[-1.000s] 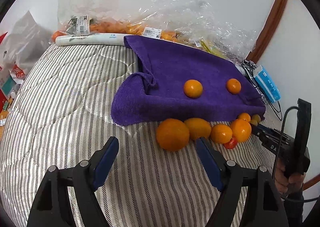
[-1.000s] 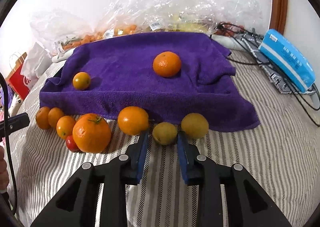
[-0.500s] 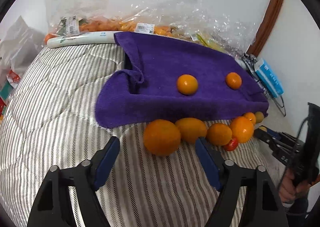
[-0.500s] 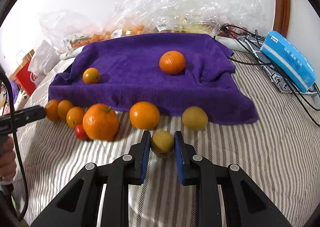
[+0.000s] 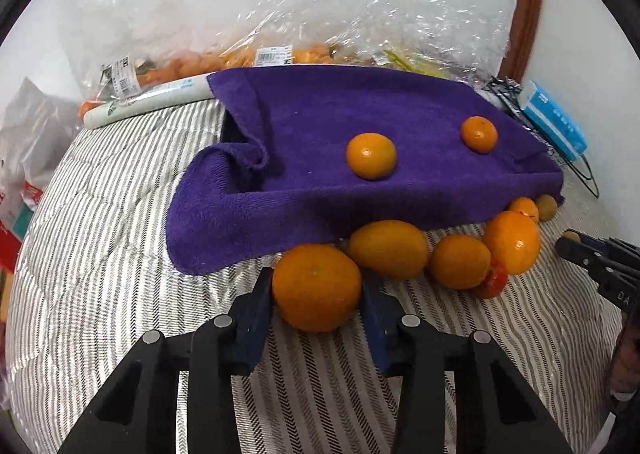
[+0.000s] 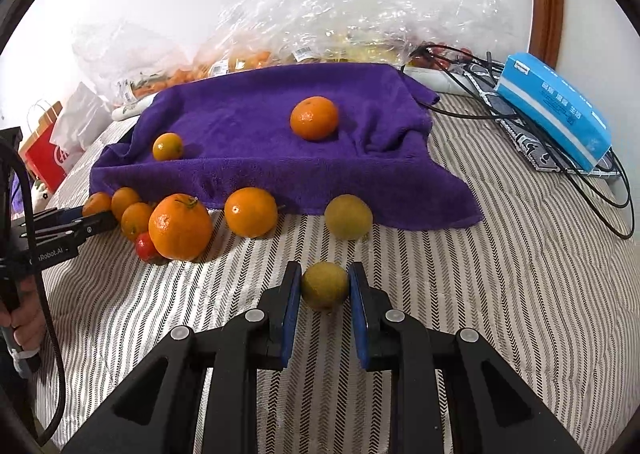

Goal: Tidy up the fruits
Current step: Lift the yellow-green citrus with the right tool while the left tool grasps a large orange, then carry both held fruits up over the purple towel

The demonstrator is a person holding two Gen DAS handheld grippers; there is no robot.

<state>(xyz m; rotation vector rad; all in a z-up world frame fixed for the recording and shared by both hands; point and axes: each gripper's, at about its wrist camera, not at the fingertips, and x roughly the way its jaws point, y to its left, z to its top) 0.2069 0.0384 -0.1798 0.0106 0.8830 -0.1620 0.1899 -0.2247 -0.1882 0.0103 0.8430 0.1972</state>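
Fruit lies scattered along the near edge of a purple towel [image 6: 280,158] spread over a striped quilt [image 6: 500,294]. The right gripper [image 6: 325,296] is clamped on a small yellow-green citrus [image 6: 324,285], its blue pads pressing the fruit's left and right sides, just near of the towel. That fruit is close to round, so no long axis can be told, and which way its stem end faces cannot be made out. A second yellow-green fruit [image 6: 348,216] sits a little farther off, at the towel's near hem.

The left gripper [image 5: 318,298] has its jaws closing around a large orange [image 5: 317,287], which sits between the pads with both touching its sides. This orange is slightly flattened, wider than tall, and its faint stem dimple faces up and toward the far side. Just right of it an oval orange fruit [image 5: 387,248] lies with its long axis running left to right, tucked partly under the towel's hem. Further right come a smaller orange [image 5: 460,261], a bigger orange [image 5: 512,242] and a small red fruit [image 5: 494,281] touching them.

On top of the towel rest two fruits, well apart: a small mandarin [image 6: 168,146] toward the left and a larger mandarin [image 6: 314,118] toward the right, stem end facing the near side. Clear plastic bags [image 6: 320,26] of produce line the far wall, and a blue tissue pack [image 6: 556,110] lies at the far right over some black cables [image 6: 592,182].
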